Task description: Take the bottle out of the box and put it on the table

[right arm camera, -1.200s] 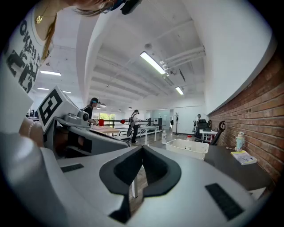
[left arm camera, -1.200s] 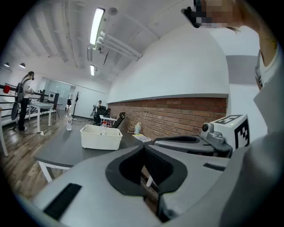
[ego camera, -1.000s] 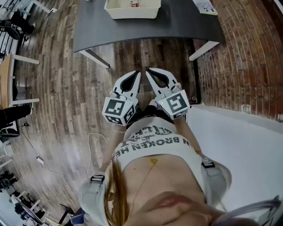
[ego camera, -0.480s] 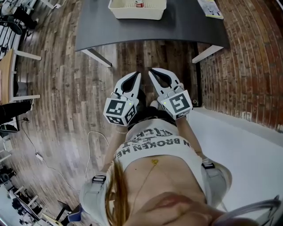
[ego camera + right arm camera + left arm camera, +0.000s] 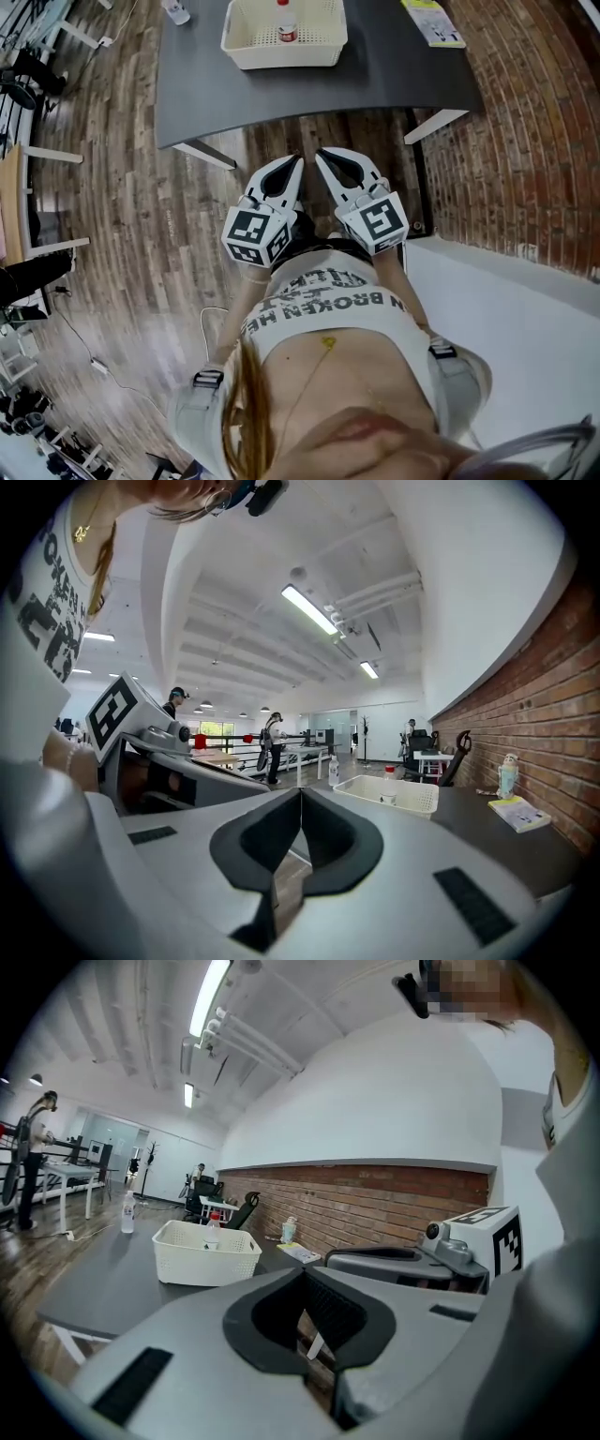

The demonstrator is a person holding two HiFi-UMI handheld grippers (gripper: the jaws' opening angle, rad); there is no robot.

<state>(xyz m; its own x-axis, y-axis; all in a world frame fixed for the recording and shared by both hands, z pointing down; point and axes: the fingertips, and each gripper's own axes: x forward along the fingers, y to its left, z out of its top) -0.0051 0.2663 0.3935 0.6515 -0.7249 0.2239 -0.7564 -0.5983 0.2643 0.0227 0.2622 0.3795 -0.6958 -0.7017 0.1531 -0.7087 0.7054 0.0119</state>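
Bottle (image 5: 284, 28) is waiting untouched: the left claw (image 5: 302, 1271) and the right claw (image 5: 300, 794) are both hanging closed and empty, well apart from the bench (image 5: 394, 75). Every step is remaining. One box (image 5: 281, 58) near the bench's far edge is holding this bottle; a second bottle (image 5: 176, 11) is standing at the far left corner.

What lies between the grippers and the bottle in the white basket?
In the head view: a strip of wood floor, bare grey table, then the near wall of the basket before the bottle.
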